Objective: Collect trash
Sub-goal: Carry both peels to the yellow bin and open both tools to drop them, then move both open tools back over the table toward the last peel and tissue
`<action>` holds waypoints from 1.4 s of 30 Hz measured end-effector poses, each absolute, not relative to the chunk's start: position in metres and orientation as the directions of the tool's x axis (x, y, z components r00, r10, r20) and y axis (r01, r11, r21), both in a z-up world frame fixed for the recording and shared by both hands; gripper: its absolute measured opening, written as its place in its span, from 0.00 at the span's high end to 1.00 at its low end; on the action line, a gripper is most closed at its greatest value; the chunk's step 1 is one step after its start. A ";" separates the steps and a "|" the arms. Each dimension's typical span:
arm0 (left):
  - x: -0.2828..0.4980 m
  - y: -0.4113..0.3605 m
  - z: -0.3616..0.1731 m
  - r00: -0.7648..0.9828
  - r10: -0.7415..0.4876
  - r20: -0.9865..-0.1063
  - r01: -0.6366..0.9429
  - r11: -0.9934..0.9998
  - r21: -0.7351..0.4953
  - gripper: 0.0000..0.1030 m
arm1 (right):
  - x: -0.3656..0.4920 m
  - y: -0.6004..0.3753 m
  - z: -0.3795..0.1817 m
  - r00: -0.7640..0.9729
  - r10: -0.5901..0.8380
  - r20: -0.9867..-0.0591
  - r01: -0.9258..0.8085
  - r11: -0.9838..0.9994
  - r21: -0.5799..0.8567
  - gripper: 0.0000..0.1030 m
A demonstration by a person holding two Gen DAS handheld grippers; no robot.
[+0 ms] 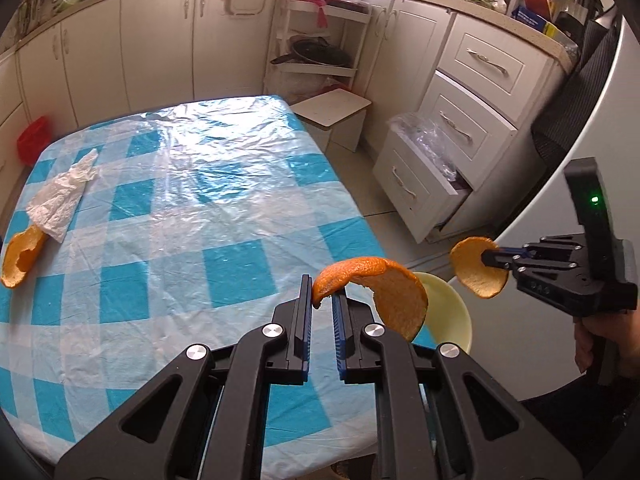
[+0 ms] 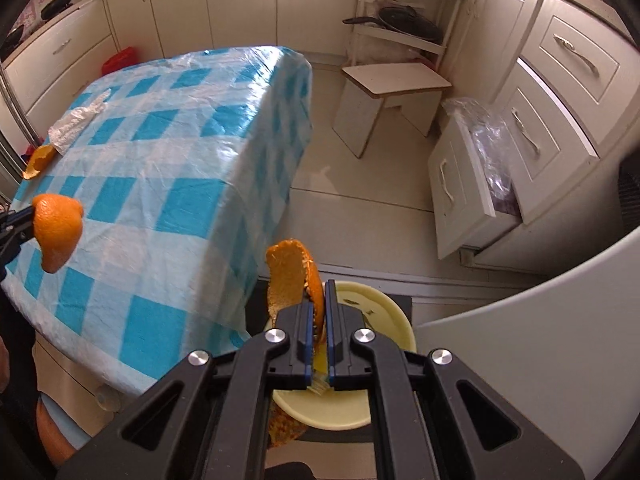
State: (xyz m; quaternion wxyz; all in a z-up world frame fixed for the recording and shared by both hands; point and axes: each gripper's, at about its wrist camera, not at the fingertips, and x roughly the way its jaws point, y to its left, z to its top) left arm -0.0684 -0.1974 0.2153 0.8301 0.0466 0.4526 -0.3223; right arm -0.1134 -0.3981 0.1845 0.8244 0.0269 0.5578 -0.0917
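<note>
Both claws pinch orange peel: left gripper (image 1: 322,304) on curled peel (image 1: 376,292), right gripper (image 2: 319,312) on smaller peel (image 2: 294,276).

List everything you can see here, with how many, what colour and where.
orange peel: 3, orange; one in each gripper, one on the table's left edge
tissue: 1, white, on the table beside that peel
bowl: 1, pale yellow, below the right gripper, off the table's corner
table: 1, blue-and-white check cloth under clear plastic
stool: 1, white, on the floor
drawer: 1, white, pulled open, clear bag inside
left gripper: black, shut on a peel
right gripper: black, shut on a peel
</note>
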 end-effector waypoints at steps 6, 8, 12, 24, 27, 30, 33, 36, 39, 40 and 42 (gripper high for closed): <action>-0.093 -0.245 0.210 0.326 -0.520 -0.790 0.642 0.735 -0.218 0.91 | -0.120 -0.427 0.137 0.157 -0.139 -0.978 0.288 0.953 -0.089 0.59; -0.100 -0.259 0.205 0.304 -0.525 -0.795 0.660 0.718 -0.221 0.91 | -0.124 -0.438 0.152 0.215 -0.148 -0.965 0.349 0.935 -0.065 0.52; -0.112 -0.286 0.193 0.264 -0.525 -0.809 0.685 0.692 -0.226 0.91 | -0.131 -0.458 0.187 0.361 -0.150 -0.920 0.461 0.886 0.036 0.46; -0.128 -0.365 0.154 0.142 -0.469 -0.872 0.732 0.643 -0.226 0.57 | -0.140 -0.473 0.254 0.638 -0.198 -0.744 0.497 0.844 0.201 0.34; -0.137 -0.372 0.155 0.147 -0.475 -0.867 0.746 0.630 -0.218 0.48 | -0.140 -0.480 0.253 0.632 -0.221 -0.743 0.524 0.828 0.199 0.34; -0.143 -0.367 0.161 0.178 -0.472 -0.864 0.760 0.624 -0.184 0.43 | -0.141 -0.486 0.254 0.636 -0.231 -0.737 0.541 0.814 0.212 0.34; -0.145 -0.353 0.172 0.231 -0.468 -0.853 0.750 0.644 -0.150 0.35 | -0.141 -0.484 0.255 0.638 -0.243 -0.731 0.548 0.810 0.209 0.34; -0.145 -0.333 0.185 0.281 -0.470 -0.837 0.736 0.665 -0.127 0.28 | -0.139 -0.479 0.256 0.633 -0.269 -0.726 0.547 0.819 0.173 0.29; -0.145 -0.308 0.198 0.332 -0.467 -0.820 0.716 0.690 -0.104 0.24 | -0.136 -0.474 0.258 0.630 -0.292 -0.720 0.547 0.825 0.144 0.28; -0.144 -0.300 0.202 0.346 -0.463 -0.816 0.709 0.699 -0.096 0.22 | -0.135 -0.473 0.258 0.629 -0.296 -0.719 0.548 0.825 0.140 0.27; -0.141 -0.284 0.208 0.370 -0.455 -0.810 0.696 0.714 -0.083 0.21 | -0.131 -0.473 0.257 0.626 -0.303 -0.719 0.552 0.823 0.133 0.26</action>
